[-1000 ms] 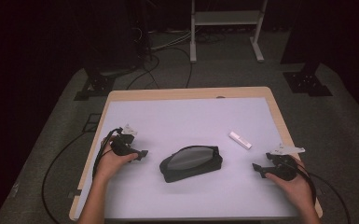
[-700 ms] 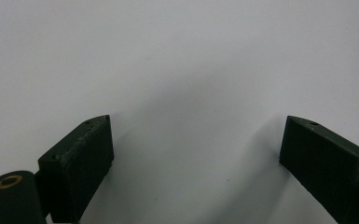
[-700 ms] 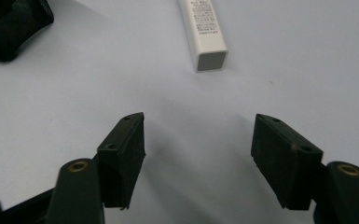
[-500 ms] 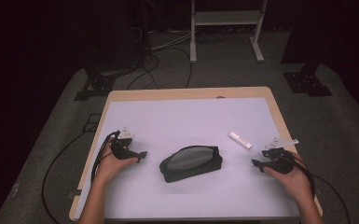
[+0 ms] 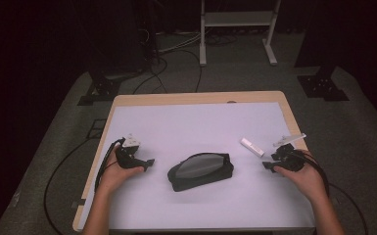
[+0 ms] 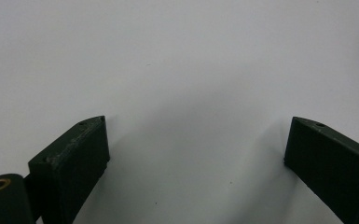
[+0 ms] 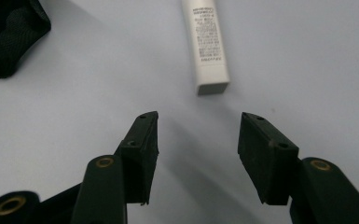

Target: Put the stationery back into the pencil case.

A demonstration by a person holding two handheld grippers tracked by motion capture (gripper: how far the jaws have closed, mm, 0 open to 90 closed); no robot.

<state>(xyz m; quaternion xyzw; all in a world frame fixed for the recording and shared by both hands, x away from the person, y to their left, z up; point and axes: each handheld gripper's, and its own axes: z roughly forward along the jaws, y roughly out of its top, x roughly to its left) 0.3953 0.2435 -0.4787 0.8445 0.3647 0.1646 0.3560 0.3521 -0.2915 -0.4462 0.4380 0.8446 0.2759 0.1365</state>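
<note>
A: White sheet covering the table [image 5: 196,120], wood rim showing at the edges. Black mesh pouch [image 5: 200,171] lying dead centre, between both hands. Probably parked there for equal reach.

B: Small white tube [image 7: 206,44] flat on the sheet, right of the pouch and clear of it. Printed label facing up.

A: Right gripper [image 7: 196,140] low over the sheet, jaws spread, nothing between them. Tube just ahead of the tips, roughly lined up with the gap. Looks like an approach for a pick, judging by aim alone.

B: Left gripper [image 6: 196,149]?

A: Jaws wide apart, empty, over bare sheet. Held near the pouch's left end [image 5: 147,164], likely ready to steady it. No contact anywhere.
</note>
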